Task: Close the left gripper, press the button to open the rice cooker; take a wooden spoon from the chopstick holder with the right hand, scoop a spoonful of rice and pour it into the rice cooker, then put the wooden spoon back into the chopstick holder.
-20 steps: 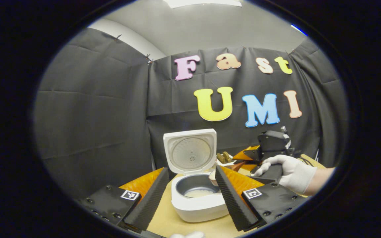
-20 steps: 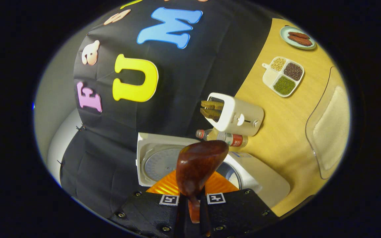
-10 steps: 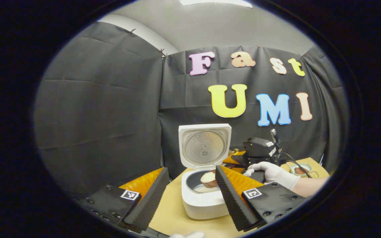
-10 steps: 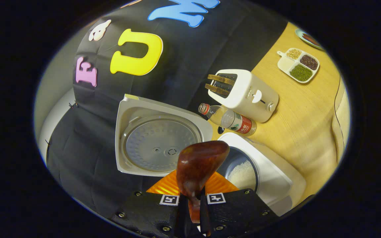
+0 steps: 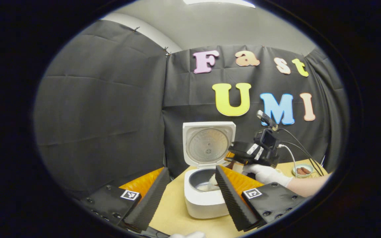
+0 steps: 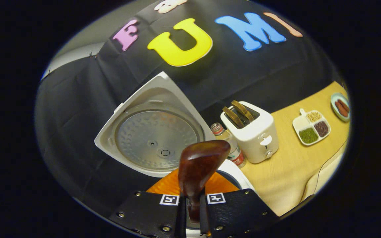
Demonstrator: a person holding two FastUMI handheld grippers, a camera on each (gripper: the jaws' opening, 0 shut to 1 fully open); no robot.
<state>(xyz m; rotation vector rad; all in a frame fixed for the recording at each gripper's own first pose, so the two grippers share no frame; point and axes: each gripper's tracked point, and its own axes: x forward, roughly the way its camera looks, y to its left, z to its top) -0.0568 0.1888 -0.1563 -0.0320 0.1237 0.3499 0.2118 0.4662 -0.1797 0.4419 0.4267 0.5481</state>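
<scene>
The white rice cooker point(image 5: 203, 201) stands with its lid point(image 5: 208, 147) raised; there is rice in its dark inner pot. My left gripper point(image 5: 190, 172) is open in front of it, holding nothing. A gloved hand holds my right gripper point(image 5: 243, 155) above the pot's right rim, tilted down. In the right gripper view, that gripper point(image 6: 193, 190) is shut on the handle of the brown wooden spoon point(image 6: 200, 165), whose rounded back faces the camera. The spoon's bowl sits before the open lid point(image 6: 154, 135). In the left gripper view, pale rice point(image 5: 213, 180) shows at the pot's right edge.
On the wooden table point(image 6: 286, 175) to the cooker's right stand a white toaster point(image 6: 255, 135) with toast, a plastic bottle point(image 6: 232, 150), a divided tray of grains point(image 6: 311, 127) and a small plate of sausages point(image 6: 341, 107). A cable point(image 5: 296, 145) trails from the right gripper.
The right gripper has risen and rolled over the pot, turning the spoon over; its view has swung round towards the lid. The left gripper stays open and nearly still.
</scene>
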